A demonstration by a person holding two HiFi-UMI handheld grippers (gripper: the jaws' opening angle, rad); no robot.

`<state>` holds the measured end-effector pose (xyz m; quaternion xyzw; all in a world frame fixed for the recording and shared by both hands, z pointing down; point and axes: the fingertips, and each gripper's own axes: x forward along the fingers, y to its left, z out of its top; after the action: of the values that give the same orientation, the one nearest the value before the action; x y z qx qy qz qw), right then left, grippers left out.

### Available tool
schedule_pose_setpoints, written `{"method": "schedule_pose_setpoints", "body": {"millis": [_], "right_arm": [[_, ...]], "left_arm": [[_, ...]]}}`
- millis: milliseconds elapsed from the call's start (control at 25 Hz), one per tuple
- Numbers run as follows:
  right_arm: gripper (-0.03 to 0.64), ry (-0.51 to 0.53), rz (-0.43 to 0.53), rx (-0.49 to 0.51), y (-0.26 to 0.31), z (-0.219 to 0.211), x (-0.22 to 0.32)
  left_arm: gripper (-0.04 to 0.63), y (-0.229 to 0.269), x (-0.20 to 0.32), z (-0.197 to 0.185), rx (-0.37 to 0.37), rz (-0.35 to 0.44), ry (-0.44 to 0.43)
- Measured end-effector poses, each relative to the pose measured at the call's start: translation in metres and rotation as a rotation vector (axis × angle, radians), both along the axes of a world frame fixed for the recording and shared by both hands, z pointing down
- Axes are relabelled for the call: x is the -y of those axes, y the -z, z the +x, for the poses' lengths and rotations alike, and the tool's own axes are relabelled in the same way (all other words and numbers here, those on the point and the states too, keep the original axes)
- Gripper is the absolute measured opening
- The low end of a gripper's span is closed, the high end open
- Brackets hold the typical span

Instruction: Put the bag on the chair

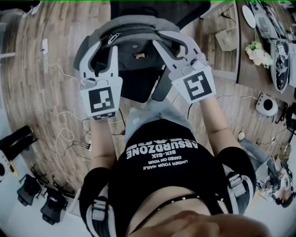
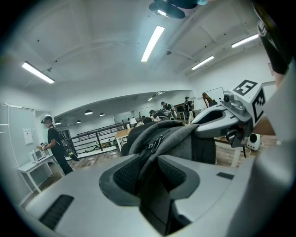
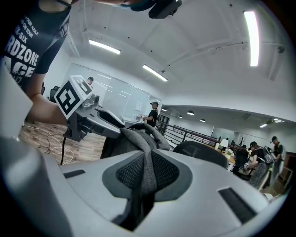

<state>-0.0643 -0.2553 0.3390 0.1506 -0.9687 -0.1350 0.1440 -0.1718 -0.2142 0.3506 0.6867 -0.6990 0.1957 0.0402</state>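
A grey bag [image 1: 134, 34] with a black front hangs between my two grippers, over a black office chair [image 1: 159, 9] at the top of the head view. The left gripper [image 1: 99, 48] is shut on a fold of grey bag fabric [image 2: 159, 148], which runs up between its pads by a zip pull. The right gripper [image 1: 175, 44] is shut on a grey strap of the bag [image 3: 147, 166], which is squeezed between its mesh pads. Each gripper shows in the other's view: the right gripper [image 2: 231, 115] and the left gripper [image 3: 85, 109]. The chair's dark backrest [image 3: 203, 150] stands just beyond the bag.
White cables [image 1: 64, 134] trail over the wooden floor at the left. A desk [image 1: 252, 69] with flowers and gear runs along the right side. Black equipment [image 1: 27, 190] lies at the lower left. Several people [image 2: 55, 143] and a railing [image 3: 194, 134] are in the room behind.
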Motion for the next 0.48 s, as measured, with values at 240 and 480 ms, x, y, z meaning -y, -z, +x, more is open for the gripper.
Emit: {"method": "schedule_pose_setpoints", "body": {"millis": [240, 480], "right_arm": [[0.060, -0.006, -0.027, -0.018, -0.016, 0.000, 0.007], [0.060, -0.016, -0.049, -0.022, -0.030, 0.003, 0.012]], "left_arm": [[0.127, -0.017, 0.007, 0.001, 0.000, -0.026, -0.006], [0.126, -0.032, 0.012, 0.004, -0.006, -0.052, -0.013]]}}
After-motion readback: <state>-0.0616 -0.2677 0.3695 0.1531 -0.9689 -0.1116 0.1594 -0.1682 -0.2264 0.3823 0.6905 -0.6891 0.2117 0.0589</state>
